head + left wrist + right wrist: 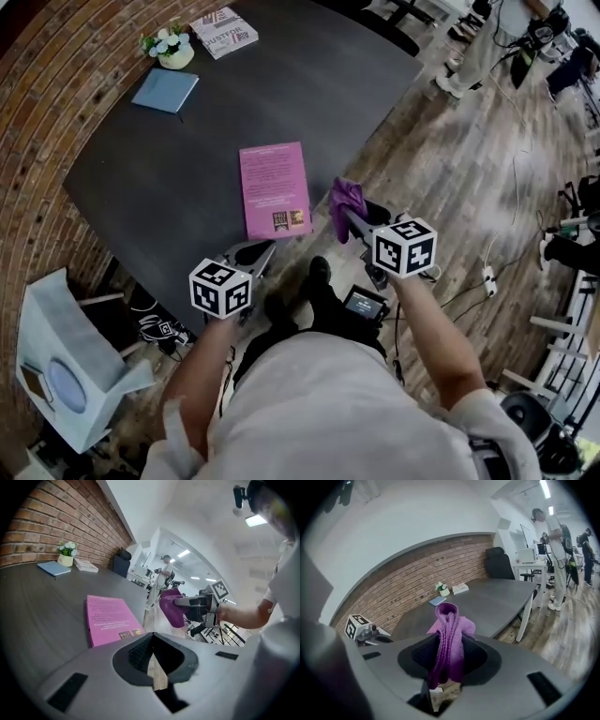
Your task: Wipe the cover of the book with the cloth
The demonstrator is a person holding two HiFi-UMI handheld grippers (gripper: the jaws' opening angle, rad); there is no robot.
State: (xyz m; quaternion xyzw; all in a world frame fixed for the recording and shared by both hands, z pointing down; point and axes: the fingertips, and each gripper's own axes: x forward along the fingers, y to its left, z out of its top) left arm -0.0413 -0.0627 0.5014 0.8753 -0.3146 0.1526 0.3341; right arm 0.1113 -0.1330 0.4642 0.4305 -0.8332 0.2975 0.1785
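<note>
Right gripper view: our right tool point(449, 617) is clamped on the cloth point(448, 651); the left tool point(151, 638) is closed and empty. We reckon wiping hasn't started. Next, the cloth goes down onto the book point(274, 187), just left of the right tool.

Print on the pink book point(274, 187) cover was too small to read in the head view, and no clearer in the left gripper view. The right gripper point(347, 217) had its jaw tips buried under the purple cloth point(345, 199) in the head view. In the right gripper view the cloth's lower end ran down out of sight between the jaws, and its fold blocked the table point(497, 604) edge straight ahead. The left gripper point(264, 249) sat partly behind its marker cube in the head view. The table's far end was cut by the top edge there. The person's torso was cut by the bottom edge.
</note>
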